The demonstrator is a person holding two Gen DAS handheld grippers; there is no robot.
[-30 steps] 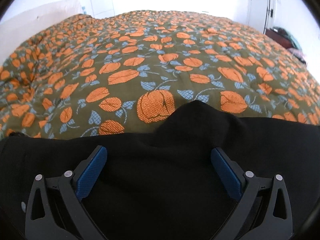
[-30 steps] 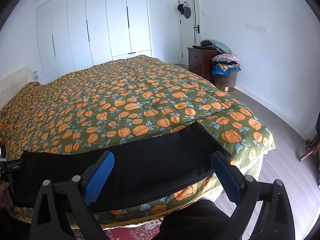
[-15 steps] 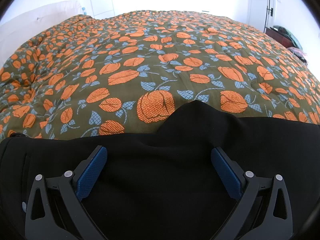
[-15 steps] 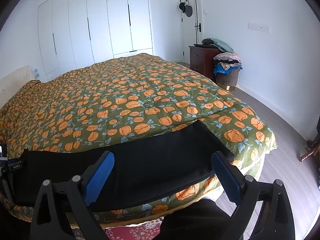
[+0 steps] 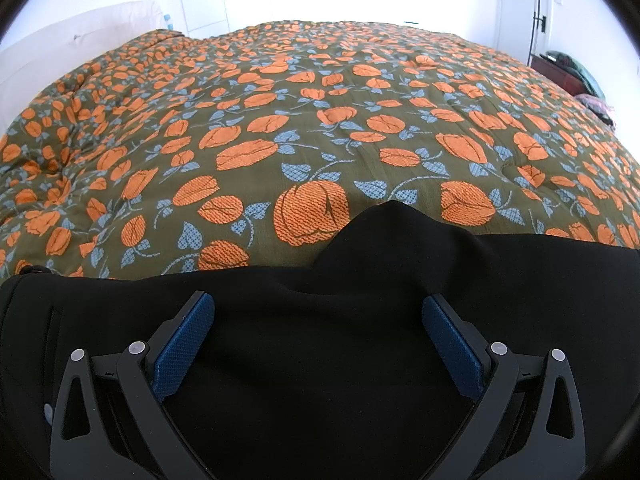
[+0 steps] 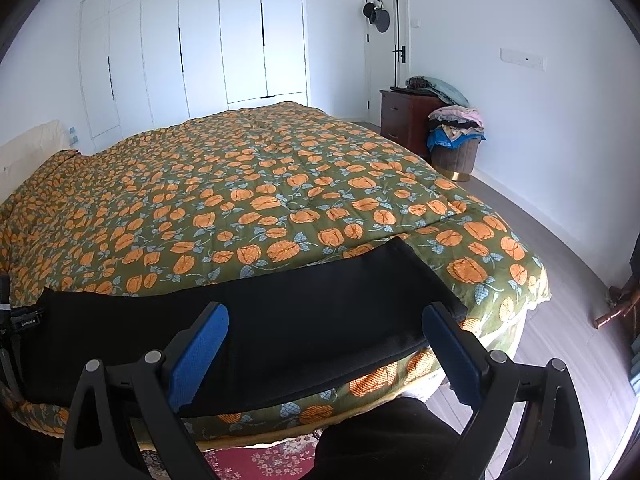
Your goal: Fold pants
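Pants (image 6: pixel 280 320) lie flat along the near edge of the bed (image 6: pixel 260 184), already doubled leg on leg into 1 long black strip, waist end at the left, cuffs at the right near the bed's corner. Left gripper (image 5: pixel 318 328) hangs low over the waist part, its 2 blue pads (image 5: pixel 184 344) spread wide with nothing between them; black cloth fills the near half of its view, with a rounded bulge (image 5: pixel 396 224) poking out onto the quilt at the far edge. Right gripper (image 6: pixel 324 344) sits higher, above the legs, also wide and holding nothing.

Over the last second little has changed: the left view has slid slightly right, so more of the left waist edge and a pocket slit (image 5: pixel 54 316) now show, and the right one has risen a touch. Neither claw has closed. My reading is that the lengthwise fold is done and both hands are lining up for the crosswise fold, likely cuffs over to waist.

Farther off stand white wardrobes (image 6: pixel 192 48), a dark dresser (image 6: pixel 404 116) and a basket of clothes (image 6: pixel 456 152) by the right wall.
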